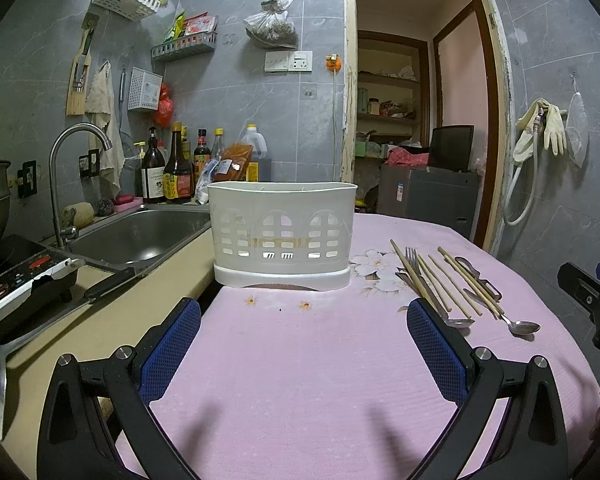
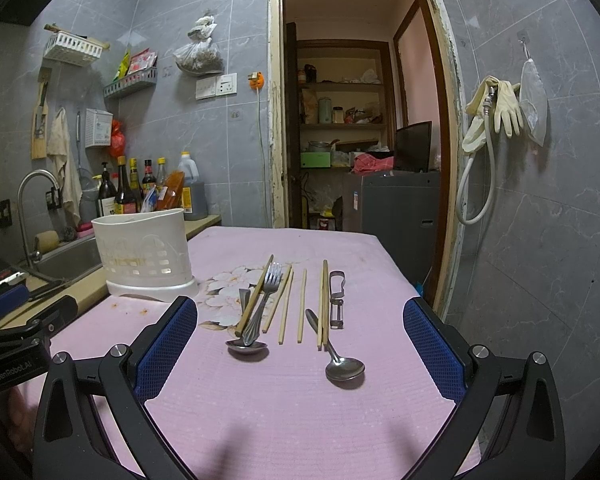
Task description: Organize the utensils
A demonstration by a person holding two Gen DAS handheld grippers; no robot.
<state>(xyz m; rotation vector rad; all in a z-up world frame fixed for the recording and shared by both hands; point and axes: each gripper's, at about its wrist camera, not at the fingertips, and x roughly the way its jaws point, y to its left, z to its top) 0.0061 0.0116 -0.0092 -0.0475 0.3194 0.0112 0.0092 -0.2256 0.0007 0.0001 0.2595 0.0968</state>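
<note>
Both grippers are held wide apart, nothing gripped: left gripper (image 1: 304, 330), right gripper (image 2: 300, 330). Chopsticks (image 2: 302, 304), fork (image 2: 265, 300), two spoons (image 2: 342, 362) and a peeler (image 2: 336, 298) are laid near the table's (image 2: 280, 420) right edge. The white caddy (image 1: 282, 232) is stood at its left edge, beside the sink (image 1: 140, 232).

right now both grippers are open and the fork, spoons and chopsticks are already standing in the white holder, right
Not quite. Both the left gripper and right gripper are open, but the fork, spoons and chopsticks lie flat on the pink cloth, beside the white holder, as the right wrist view shows.
</note>
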